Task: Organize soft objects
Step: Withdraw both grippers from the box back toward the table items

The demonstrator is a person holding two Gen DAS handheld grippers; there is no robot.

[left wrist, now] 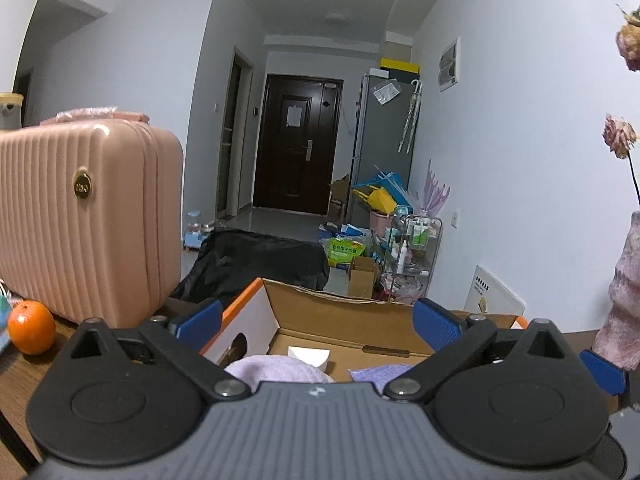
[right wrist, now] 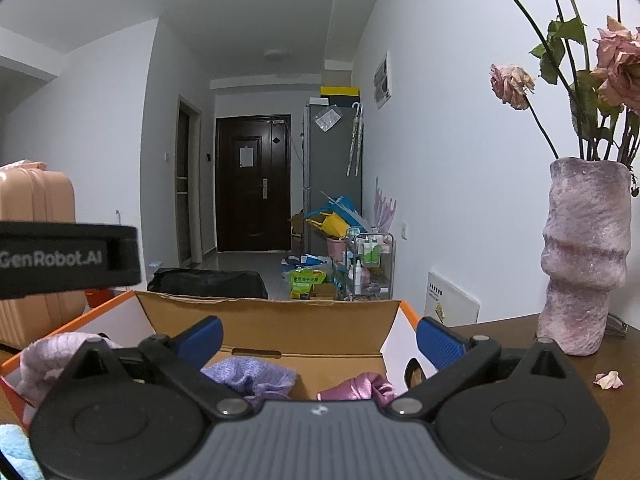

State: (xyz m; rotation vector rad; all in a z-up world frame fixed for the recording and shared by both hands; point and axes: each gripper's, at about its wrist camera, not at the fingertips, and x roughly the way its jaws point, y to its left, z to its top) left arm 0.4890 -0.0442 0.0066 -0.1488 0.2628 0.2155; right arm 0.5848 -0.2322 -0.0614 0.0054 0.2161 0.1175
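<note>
Standing on the desk (right wrist: 500, 336), the cardboard box (right wrist: 280, 320) already holds the soft things: a pale lilac towel (right wrist: 60, 354) at its left, a purple cloth (right wrist: 252, 374) mid-floor, a shiny pink cloth (right wrist: 360, 388) to the right. Both the left tongs (left wrist: 316, 324) and right tongs (right wrist: 318, 338) stand wide open and empty above it. A good next step, I judge, is lifting straight clear without snagging fabric.

Matt corrugated cardboard box (right wrist: 280, 326), glossy ribbed plastic suitcase (left wrist: 80, 216)
</note>
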